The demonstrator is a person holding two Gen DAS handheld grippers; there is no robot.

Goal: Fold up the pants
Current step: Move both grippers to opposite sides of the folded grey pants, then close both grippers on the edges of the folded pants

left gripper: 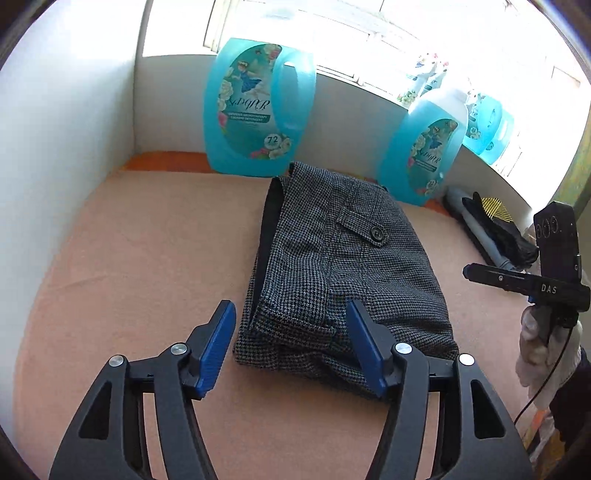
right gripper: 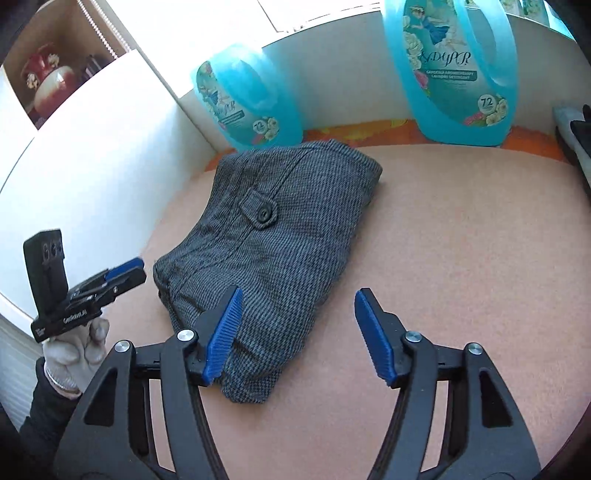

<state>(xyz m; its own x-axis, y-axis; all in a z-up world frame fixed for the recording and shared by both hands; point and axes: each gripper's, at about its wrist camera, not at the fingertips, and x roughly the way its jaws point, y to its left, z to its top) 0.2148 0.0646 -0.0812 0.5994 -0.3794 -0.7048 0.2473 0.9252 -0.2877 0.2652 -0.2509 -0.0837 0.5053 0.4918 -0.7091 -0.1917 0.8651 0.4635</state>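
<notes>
Pants (left gripper: 343, 273) lie folded into a compact bundle on the peach-covered desk (left gripper: 147, 258), in front of two blue detergent jugs (left gripper: 255, 110). I hold both sets of fingers apart and empty: left gripper (left gripper: 291, 343), right gripper (right gripper: 299, 336). I judge the folding essentially finished; at most, tidying remains.

Home laundry corner by a sunlit window (left gripper: 295, 22). Big blue laundry detergent jugs (left gripper: 255, 107) stand just below the window against the white wall, on a peach towel-covered surface (left gripper: 147, 240). Left of the window, a shelf holds a red-and-white vase (right gripper: 48, 85).
</notes>
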